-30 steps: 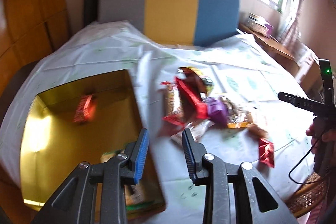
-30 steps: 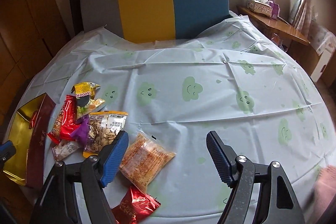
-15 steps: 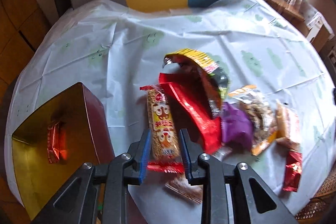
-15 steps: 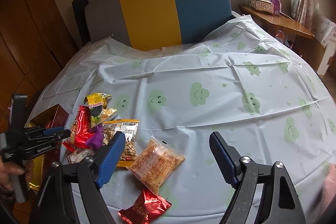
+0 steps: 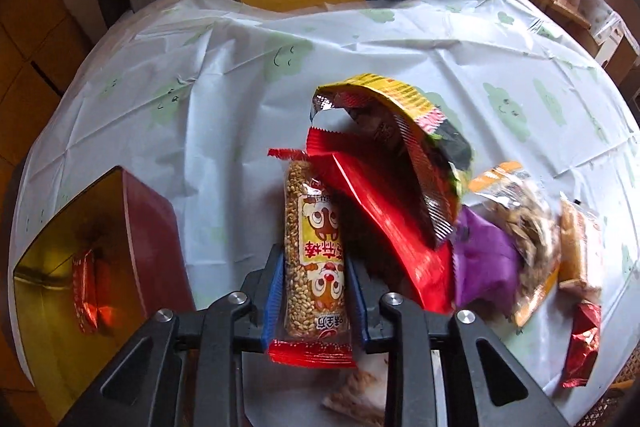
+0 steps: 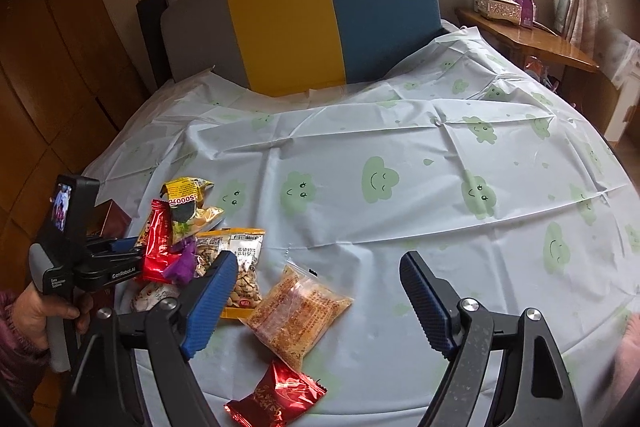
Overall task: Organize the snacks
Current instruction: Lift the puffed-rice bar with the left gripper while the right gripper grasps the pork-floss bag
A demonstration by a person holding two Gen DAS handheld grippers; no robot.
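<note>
The left gripper (image 5: 314, 277) squeezes the puffed-grain bar (image 5: 314, 259) beside the gold box (image 5: 132, 211). The right gripper (image 6: 316, 297) hangs wide open over bare tablecloth (image 6: 400, 211).

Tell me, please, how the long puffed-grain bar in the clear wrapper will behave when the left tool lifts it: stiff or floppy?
The puffed-grain bar probably stays fairly stiff: it lies straight between the left tool's pads. It looks light, being airy grains. The glossy wrapper may slip, and hard squeezing could crumble it.
</note>
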